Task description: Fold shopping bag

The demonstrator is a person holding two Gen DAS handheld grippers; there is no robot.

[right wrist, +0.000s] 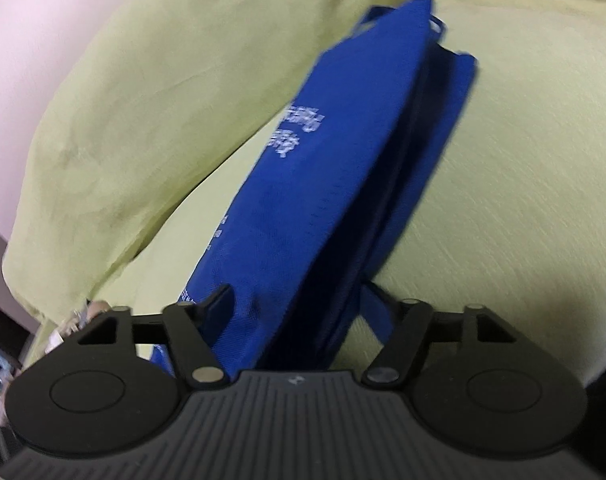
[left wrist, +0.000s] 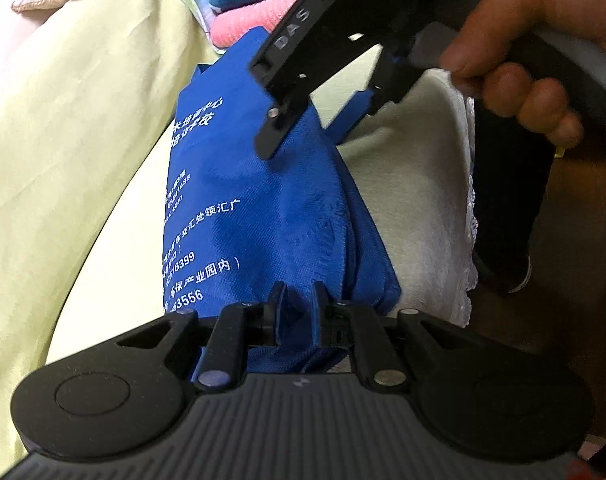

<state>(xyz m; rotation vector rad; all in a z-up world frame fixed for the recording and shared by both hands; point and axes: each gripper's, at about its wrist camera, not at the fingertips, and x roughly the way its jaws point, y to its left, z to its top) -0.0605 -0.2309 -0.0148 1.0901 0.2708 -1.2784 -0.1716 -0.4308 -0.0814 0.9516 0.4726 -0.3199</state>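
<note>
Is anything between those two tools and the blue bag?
No. The left tool pinches one end of the blue bag. The right tool has fingers on both sides of the other end; whether it has closed is unclear.

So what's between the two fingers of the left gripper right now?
In the left wrist view, a bunched edge of the blue shopping bag sits between the nearly closed fingers of the left gripper; nothing else is there.

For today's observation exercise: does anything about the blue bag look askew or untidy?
Yes. The blue shopping bag is bunched unevenly, its layers splayed along one edge, and a handle strap sticks out sideways near the right gripper.
</note>
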